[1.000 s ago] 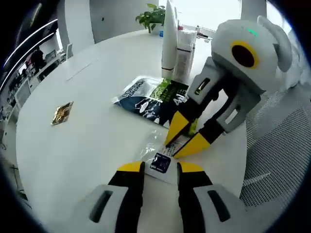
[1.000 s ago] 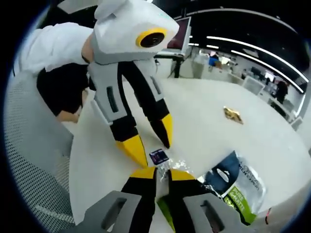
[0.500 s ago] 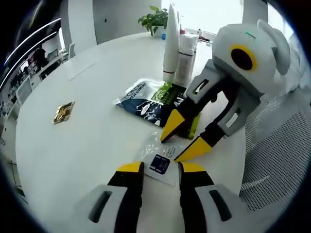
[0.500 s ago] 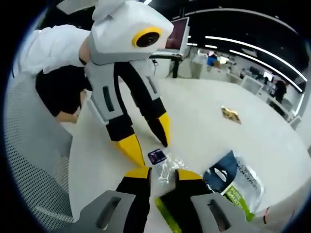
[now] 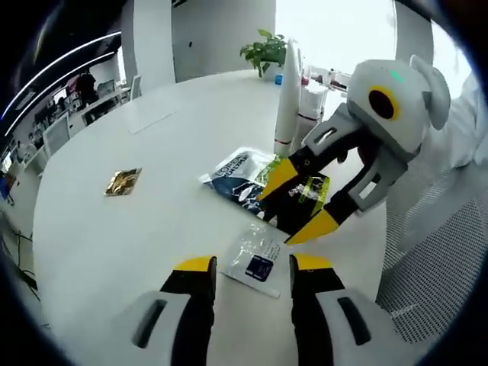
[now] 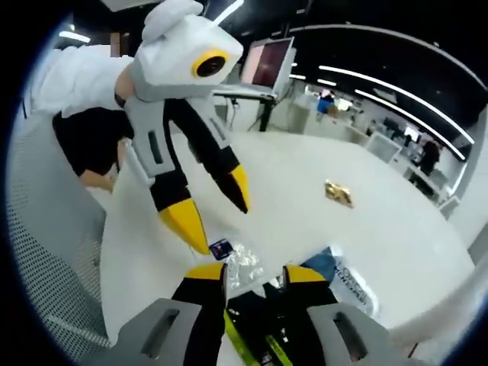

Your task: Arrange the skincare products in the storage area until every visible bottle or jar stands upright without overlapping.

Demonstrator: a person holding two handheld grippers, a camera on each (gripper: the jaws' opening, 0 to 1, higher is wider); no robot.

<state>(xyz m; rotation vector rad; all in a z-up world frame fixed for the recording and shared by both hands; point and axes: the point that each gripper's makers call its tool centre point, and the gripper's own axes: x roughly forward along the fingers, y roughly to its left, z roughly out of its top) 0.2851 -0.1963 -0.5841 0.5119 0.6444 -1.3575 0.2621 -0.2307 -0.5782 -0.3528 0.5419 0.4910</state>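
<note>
A: Count on the white table (image 5: 114,244)?

B: Left gripper view: one clear sachet (image 5: 255,258) with a dark label lying flat, one dark blue and green pouch (image 5: 255,179) also flat, one small gold packet (image 5: 122,181) well apart to the side. Two tall white tubes (image 5: 287,99) upright at the far edge, just beside each other, with one potted plant (image 5: 265,51) beyond them.

A: Grippers?

B: Two. Left gripper (image 5: 252,265) has its jaws spread, nothing between them; the sachet lies on the table just ahead of the tips. Right gripper (image 5: 301,202) is spread wide too, tips above the pouch, holding nothing.

A: Right gripper view agree?

B: Yes. Right gripper (image 6: 253,273) jaws apart over the pouch (image 6: 347,284) and sachet (image 6: 236,258). Left gripper (image 6: 212,210) hangs jaws-apart over the sachet. Gold packet (image 6: 337,192) is far across the table (image 6: 290,191). One mesh chair (image 6: 46,252) at the table's edge.
</note>
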